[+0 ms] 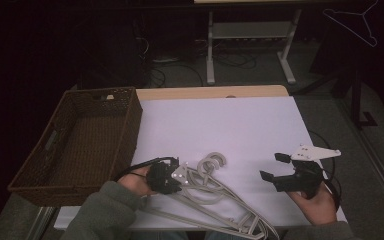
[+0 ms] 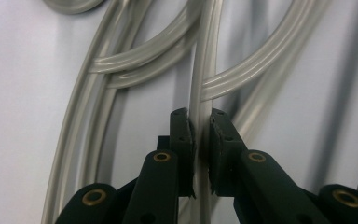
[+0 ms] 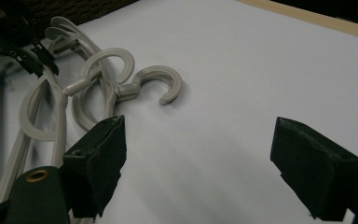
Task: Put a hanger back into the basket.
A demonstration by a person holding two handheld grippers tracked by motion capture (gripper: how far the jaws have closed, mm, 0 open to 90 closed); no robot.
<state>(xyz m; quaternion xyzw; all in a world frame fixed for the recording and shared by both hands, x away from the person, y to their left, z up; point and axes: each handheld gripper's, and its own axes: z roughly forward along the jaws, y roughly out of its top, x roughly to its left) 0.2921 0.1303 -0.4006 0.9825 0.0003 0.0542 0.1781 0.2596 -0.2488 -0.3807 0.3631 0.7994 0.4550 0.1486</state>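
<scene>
While the white table (image 1: 240,125) fills the middle of the high view, a brown wicker basket (image 1: 80,140) sits at its left edge, reaching toward the upper left of the frame. Grey plastic hangers (image 1: 215,192) lie heaped at the lower centre, their hooks (image 3: 161,84) pointing up-frame and overlapping one another. At the lower left, the left gripper (image 1: 172,179) is clenched on a single thin hanger bar (image 2: 200,93), its pads pressing from both sides in the left gripper view. At the lower right, the right gripper (image 1: 275,167) hangs over bare table, jaws spread wide and holding nothing.

My worry is tangling: the bars cross and the hooks interlock, so lifting one hanger could drag its neighbours along. The pinch is also on a narrow, smooth rib, so the hanger may swivel or slip out.
</scene>
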